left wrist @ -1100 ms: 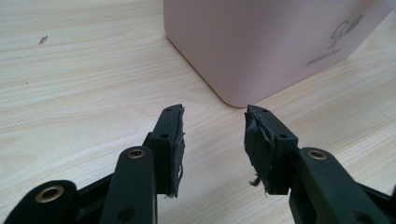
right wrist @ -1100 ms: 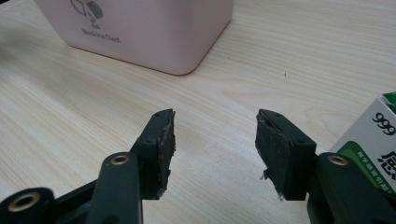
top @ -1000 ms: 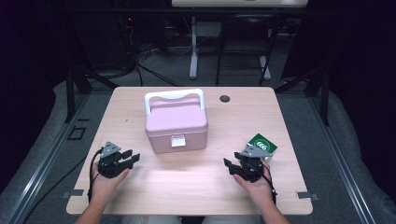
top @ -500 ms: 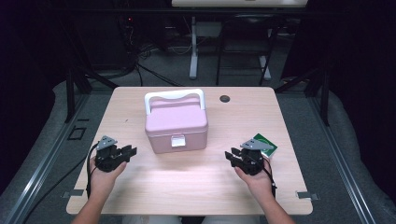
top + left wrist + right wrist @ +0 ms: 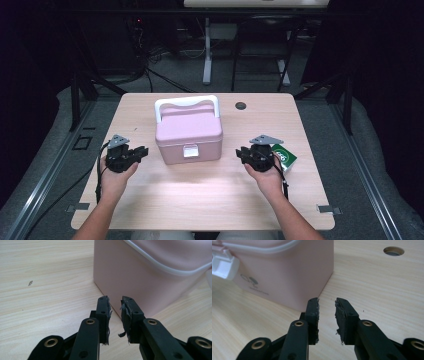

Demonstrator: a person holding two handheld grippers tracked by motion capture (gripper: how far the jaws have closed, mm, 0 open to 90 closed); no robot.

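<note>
Both grippers have moved inward toward the pink plastic lidded box with white handle [image 5: 188, 131] since the earlier frames, uncovering more of the green-and-white card [image 5: 283, 156]. The box stands closed at the centre of the light wooden tabletop [image 5: 210, 195]. Left gripper [image 5: 136, 153] and right gripper [image 5: 243, 154] flank it, not touching; each gripper's fingers [image 5: 103, 315] stand slightly parted, holding nothing.
</note>
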